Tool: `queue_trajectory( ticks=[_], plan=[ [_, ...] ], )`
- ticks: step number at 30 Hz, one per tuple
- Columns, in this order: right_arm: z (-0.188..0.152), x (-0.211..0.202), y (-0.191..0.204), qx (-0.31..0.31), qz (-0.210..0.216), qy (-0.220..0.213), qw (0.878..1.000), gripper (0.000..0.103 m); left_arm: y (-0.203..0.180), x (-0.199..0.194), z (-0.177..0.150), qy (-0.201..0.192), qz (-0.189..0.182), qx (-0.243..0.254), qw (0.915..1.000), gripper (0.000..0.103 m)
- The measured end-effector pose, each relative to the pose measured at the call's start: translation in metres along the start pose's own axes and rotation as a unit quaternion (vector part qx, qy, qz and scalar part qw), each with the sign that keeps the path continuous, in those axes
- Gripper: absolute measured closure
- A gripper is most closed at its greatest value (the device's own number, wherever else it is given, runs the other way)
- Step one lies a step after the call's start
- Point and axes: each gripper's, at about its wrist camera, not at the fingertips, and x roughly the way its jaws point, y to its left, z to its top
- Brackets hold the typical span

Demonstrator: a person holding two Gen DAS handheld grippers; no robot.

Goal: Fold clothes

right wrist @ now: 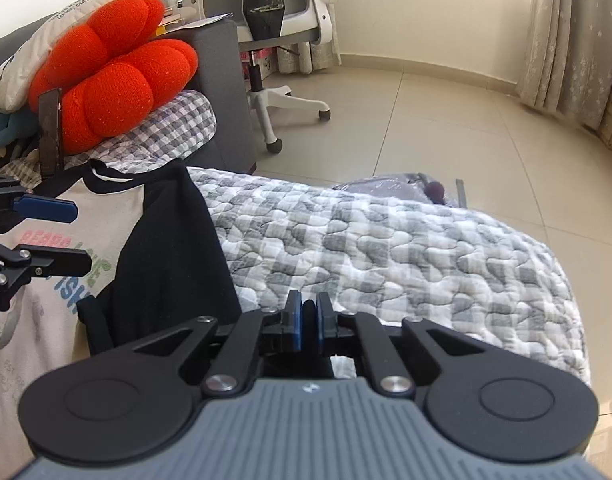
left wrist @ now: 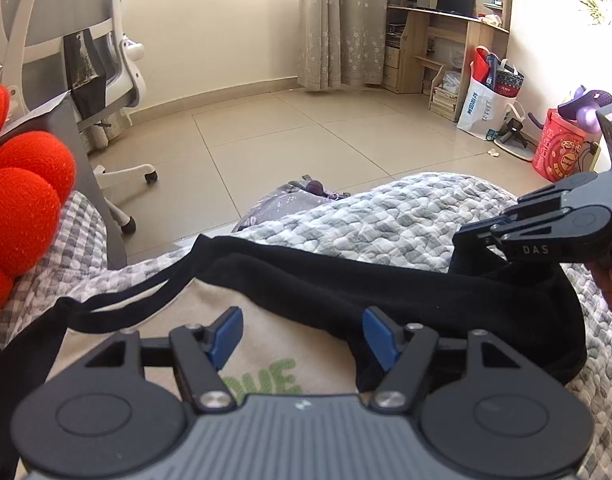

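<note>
A cream T-shirt with black sleeves and collar and a printed front (left wrist: 210,320) (right wrist: 38,280) lies flat on a grey checked quilt (left wrist: 386,216) (right wrist: 386,248). My left gripper (left wrist: 302,336) is open and hovers over the shirt's chest; it also shows at the left of the right wrist view (right wrist: 66,236). My right gripper (right wrist: 309,320) is shut on the end of the black sleeve (right wrist: 170,264), with black cloth pinched between its blue pads. In the left wrist view the right gripper (left wrist: 476,236) holds the sleeve end (left wrist: 426,288) at the right.
A red knitted cushion (right wrist: 110,76) (left wrist: 22,208) rests at the head of the bed by a grey headboard (right wrist: 226,92). A white office chair (right wrist: 282,40) stands on the tiled floor (left wrist: 306,136). Bags (left wrist: 490,96) and a wooden desk (left wrist: 446,40) line the far wall.
</note>
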Motion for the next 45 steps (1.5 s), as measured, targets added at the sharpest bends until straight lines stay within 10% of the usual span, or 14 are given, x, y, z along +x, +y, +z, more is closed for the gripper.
queue_trajectory(
  ticks=[12, 20, 32, 45],
  plan=[
    [-0.008, -0.071, -0.082, 0.072, -0.167, -0.080, 0.980, 0.095, -0.026, 0.055, 0.026, -0.013, -0.031, 0.082, 0.9961, 0.035],
    [-0.063, -0.132, -0.117, 0.149, -0.204, -0.120, 0.960, 0.096, -0.037, 0.070, 0.025, -0.020, -0.045, 0.118, 0.9918, 0.035],
    [-0.174, -0.137, -0.126, 0.269, -0.169, -0.050, 0.947, 0.099, -0.029, 0.070, 0.018, -0.019, -0.056, 0.113, 0.9919, 0.034],
    [-0.104, -0.115, -0.098, 0.105, -0.086, -0.095, 0.986, 0.056, -0.026, 0.073, 0.023, -0.022, -0.090, 0.180, 0.9792, 0.034]
  ],
)
